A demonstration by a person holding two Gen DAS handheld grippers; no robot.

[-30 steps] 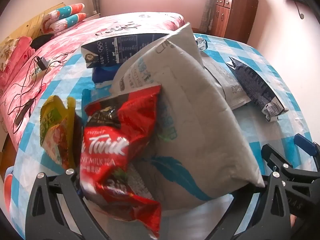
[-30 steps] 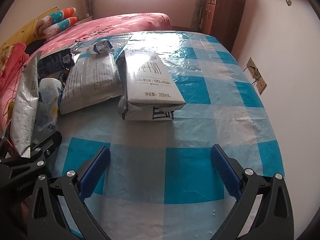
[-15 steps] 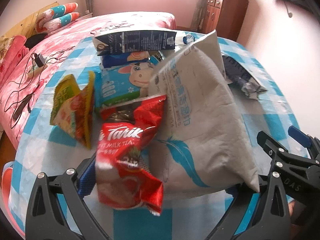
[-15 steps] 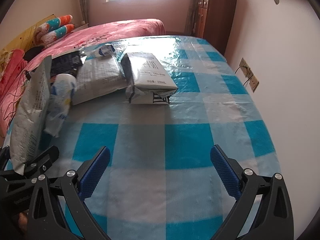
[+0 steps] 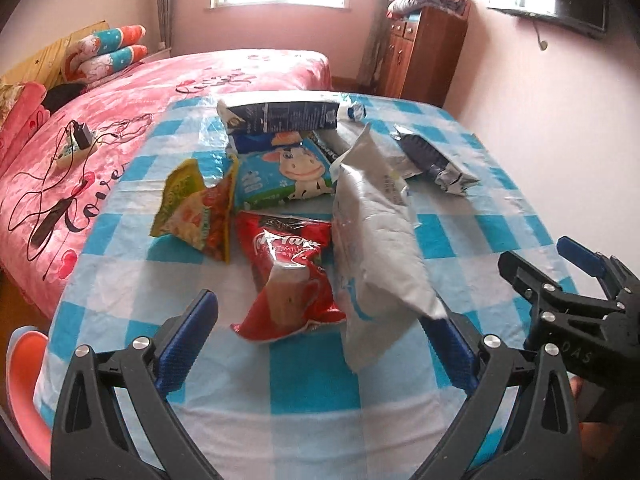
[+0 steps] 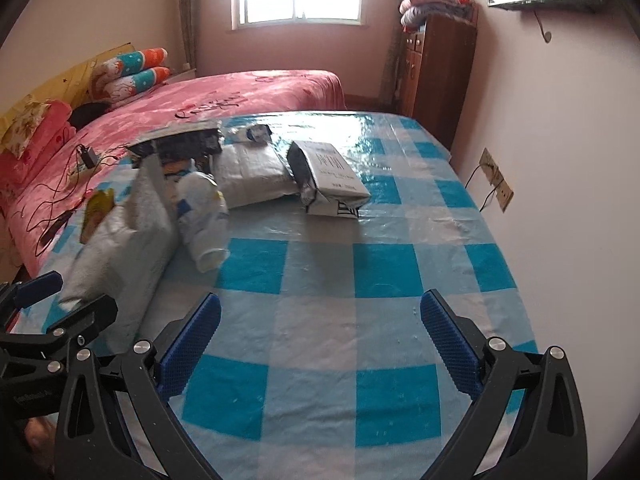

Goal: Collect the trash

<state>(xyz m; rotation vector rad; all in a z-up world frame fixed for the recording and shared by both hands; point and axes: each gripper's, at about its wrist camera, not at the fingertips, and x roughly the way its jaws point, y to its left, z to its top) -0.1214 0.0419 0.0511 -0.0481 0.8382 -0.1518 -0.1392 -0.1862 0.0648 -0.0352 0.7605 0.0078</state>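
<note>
Checked tablecloth [image 5: 304,392]: red packet [image 5: 288,276], grey bag [image 5: 376,248], milk carton [image 5: 280,118] scattered.

The red packet [image 5: 290,276] reads "Tarik", the pink bedspread [image 5: 100,176] "Lover", the right gripper [image 5: 576,356] "DAS".

on the checked tablecloth [image 5: 304,384] the tea sachet bag [image 5: 290,280] lies just ahead of the left gripper [image 5: 320,344], touching the large pouch [image 5: 372,240] on its right. left of the sachet sits the noodle packet [image 5: 196,204]; behind it the cow milk pack [image 5: 286,172], then the long carton [image 5: 280,116]. a flattened milk carton [image 6: 328,172] lies far right, well ahead of the right gripper [image 6: 320,344]. the bed [image 5: 120,120] stands behind and left of the table.
</note>
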